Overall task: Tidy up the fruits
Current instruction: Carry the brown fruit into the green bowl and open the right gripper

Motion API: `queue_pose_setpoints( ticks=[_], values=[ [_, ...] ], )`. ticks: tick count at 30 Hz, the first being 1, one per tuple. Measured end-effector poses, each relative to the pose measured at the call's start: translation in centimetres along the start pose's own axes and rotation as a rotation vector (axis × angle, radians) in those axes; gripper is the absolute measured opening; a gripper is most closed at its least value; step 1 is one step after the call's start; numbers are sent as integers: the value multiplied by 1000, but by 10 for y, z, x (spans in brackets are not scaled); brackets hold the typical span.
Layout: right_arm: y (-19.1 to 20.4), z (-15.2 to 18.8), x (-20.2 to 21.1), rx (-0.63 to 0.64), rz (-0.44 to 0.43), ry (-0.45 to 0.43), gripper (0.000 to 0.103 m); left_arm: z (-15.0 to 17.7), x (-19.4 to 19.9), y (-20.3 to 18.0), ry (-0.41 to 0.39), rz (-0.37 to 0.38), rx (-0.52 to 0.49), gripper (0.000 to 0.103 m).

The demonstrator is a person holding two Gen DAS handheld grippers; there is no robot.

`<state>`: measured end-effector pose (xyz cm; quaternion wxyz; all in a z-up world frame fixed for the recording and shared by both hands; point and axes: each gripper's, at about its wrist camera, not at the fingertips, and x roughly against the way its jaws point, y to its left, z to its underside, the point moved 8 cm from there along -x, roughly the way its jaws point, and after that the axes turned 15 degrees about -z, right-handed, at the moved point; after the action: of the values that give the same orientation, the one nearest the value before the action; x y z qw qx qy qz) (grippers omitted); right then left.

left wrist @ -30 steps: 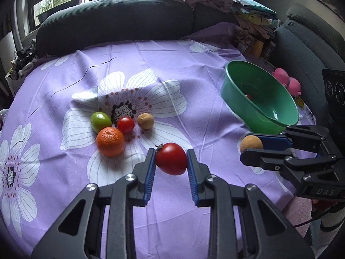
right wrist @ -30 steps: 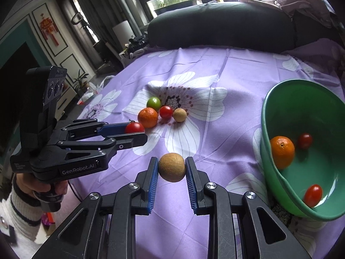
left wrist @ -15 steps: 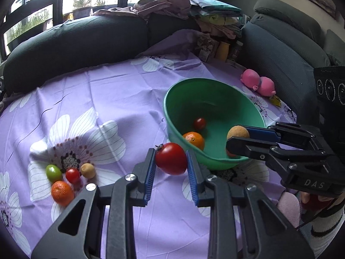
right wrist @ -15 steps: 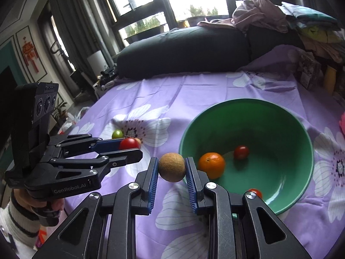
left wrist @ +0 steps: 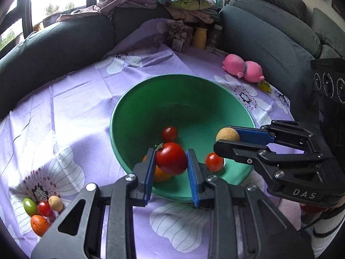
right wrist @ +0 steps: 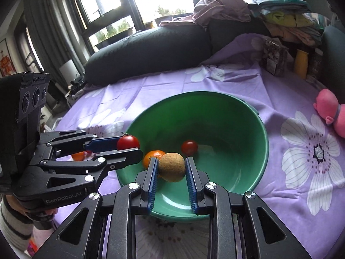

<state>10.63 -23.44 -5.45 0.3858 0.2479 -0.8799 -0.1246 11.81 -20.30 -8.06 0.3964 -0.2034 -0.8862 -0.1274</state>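
Left gripper: blue ribbed pads clamped on a large red tomato, glossy, round, green calyx at top left, held above the near rim of the green bowl. Right gripper: same blue ribbed pads closed on a brown kiwi, matt, rough-skinned, oval, held over the bowl's near side. Change from half a second ago: both grippers have come forward from short of the bowl to over it, and the bowl now fills the middle of each view; a second ago the tomato hung over the loose fruit on the cloth. Green bowl: smooth plastic, round, deep, tilted toward the cameras. Contents: one mandarin, dimpled orange skin, partly hidden behind the left gripper's pads in the left view; two cherry tomatoes, one far and one near the right gripper's tip, both shiny. Tablecloth: lilac fabric, creased, printed with large white flowers. Loose fruit at lower left, touching in a cluster: green tomato, small red tomato, small kiwi, second mandarin. Pink plush toy beyond the bowl, soft, two-lobed. Dark ribbed sofa behind, folded clothes stacked on it.
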Motion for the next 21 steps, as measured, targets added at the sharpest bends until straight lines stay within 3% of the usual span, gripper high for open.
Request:
queue_pose_setpoints(
  ticks=[5,7,9,12,21],
  values=[
    [-3,3,-1,-26,-1,1,27,5,-4,0,22,-11,5,30],
    [-3,4,0,-33,7,1,27,5,-1,2,20,-12,15,37],
    [-3,4,2,-34,8,-1,27,6,5,6,8,-12,33,54],
    [-4,3,5,-41,15,-8,28,9,15,16,-5,-32,66,72],
    [15,2,12,-24,-10,-16,29,54,52,78,-2,-157,190,74]
  ],
)
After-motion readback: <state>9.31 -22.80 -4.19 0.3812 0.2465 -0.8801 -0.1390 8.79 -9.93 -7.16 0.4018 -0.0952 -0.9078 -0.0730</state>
